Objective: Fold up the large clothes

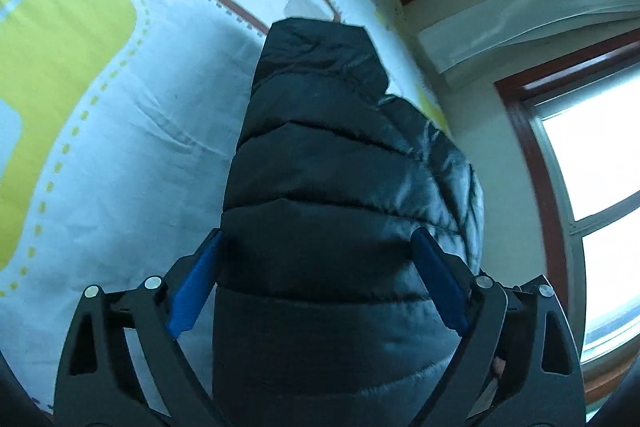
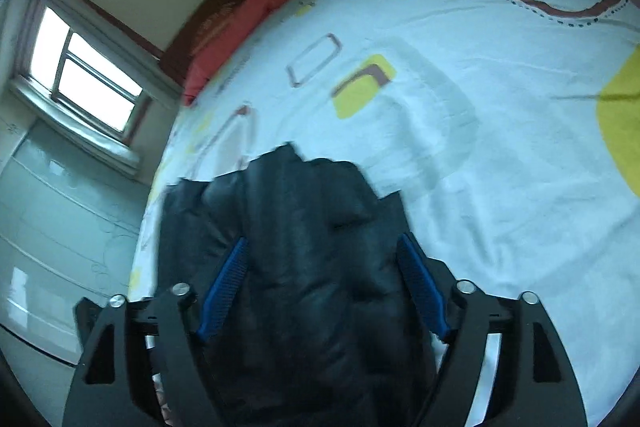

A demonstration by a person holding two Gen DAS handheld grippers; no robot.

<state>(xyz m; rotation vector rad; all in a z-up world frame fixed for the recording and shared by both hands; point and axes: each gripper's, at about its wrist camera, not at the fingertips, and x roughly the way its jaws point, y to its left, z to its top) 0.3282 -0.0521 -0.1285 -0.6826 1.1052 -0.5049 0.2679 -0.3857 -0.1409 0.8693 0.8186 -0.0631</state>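
Patterned bed (image 1: 120,147); both claws, left claw (image 1: 316,279) and right claw (image 2: 324,287), apparently clamped on black puffer jacket (image 1: 340,187). Lift evenly, lay flat.

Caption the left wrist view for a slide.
Left gripper clamps a black puffer jacket above the patterned bedsheet.

Patterned bed (image 2: 460,155) bears black jacket (image 2: 304,227), red pillow (image 2: 236,35).

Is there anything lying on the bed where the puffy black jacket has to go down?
Nothing visible does. The left gripper and right gripper each have the black puffer jacket between their jaws, and the patterned bedsheet beyond it lies bare. The red pillow sits far off by the headboard, out of the way.
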